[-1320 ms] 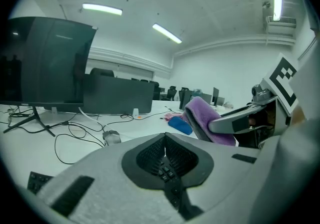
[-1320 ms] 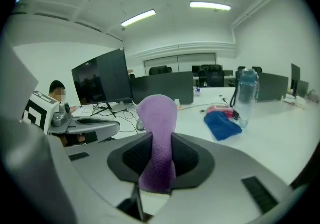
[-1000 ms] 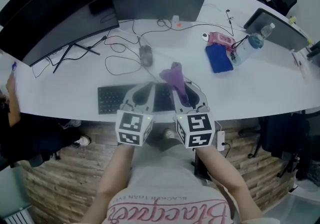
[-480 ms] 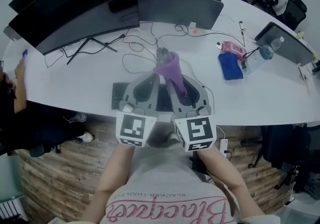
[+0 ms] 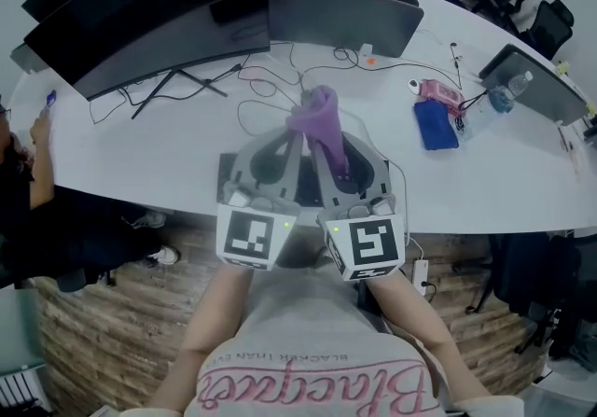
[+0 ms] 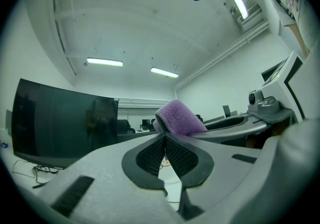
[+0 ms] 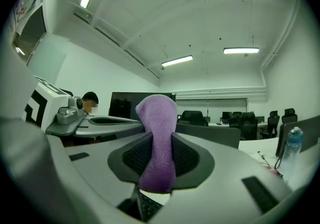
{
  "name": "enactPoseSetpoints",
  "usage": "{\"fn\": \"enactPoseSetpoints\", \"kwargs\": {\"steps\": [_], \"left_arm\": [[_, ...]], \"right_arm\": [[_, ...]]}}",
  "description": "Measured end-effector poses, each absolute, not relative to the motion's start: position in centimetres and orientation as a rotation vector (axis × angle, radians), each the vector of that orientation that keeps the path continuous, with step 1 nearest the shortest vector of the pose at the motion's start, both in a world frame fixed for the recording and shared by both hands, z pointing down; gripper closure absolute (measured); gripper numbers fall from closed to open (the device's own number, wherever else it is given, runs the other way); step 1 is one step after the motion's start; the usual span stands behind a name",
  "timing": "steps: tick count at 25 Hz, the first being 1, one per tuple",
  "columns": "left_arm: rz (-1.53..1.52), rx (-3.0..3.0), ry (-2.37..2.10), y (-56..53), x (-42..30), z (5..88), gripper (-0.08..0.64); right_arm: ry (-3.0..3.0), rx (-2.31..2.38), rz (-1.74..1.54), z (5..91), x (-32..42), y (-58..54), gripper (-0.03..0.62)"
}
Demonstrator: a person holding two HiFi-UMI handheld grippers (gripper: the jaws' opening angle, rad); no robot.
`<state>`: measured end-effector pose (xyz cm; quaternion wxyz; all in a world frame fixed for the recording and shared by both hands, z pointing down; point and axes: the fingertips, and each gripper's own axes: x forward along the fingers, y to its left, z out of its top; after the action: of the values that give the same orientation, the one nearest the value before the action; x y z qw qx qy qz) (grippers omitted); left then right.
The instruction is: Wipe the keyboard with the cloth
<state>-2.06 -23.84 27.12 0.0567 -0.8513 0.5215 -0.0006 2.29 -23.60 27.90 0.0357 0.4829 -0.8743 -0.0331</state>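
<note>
Both grippers are raised close to the head camera, pointing away over the desk. My right gripper [image 5: 320,137] is shut on a purple cloth [image 5: 318,122], which sticks up past its fingertips as a folded hump [image 7: 157,118]. My left gripper [image 5: 296,137] lies right beside it, shut, its pads meeting with nothing between them [image 6: 164,137]. The cloth [image 6: 179,118] shows just beyond the left gripper's tip. A black keyboard [image 5: 225,180] lies on the white desk under the grippers, mostly hidden by them. A strip of its keys [image 7: 148,206] shows below the right jaws.
A big dark monitor [image 5: 140,14] and a second screen [image 5: 340,9] stand at the back, with loose cables [image 5: 256,79] in front. A blue pouch [image 5: 435,124], a pink item [image 5: 433,89] and a water bottle [image 5: 504,93] lie to the right. A person's arm [image 5: 39,149] is at far left.
Both grippers have risen and tilted further up with the cloth, so they cover more of the keyboard and the mouse. The head view has shifted slightly.
</note>
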Motion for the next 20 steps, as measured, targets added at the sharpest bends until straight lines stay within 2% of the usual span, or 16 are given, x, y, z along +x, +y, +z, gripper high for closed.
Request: {"fn": "enactPoseSetpoints", "kwargs": {"steps": [20], "left_arm": [[0.015,-2.556,1.528,-23.53,-2.62,26.34,0.554]], "right_arm": [[-2.662,1.573,-0.103,27.2,2.71,-23.42,0.499]]}}
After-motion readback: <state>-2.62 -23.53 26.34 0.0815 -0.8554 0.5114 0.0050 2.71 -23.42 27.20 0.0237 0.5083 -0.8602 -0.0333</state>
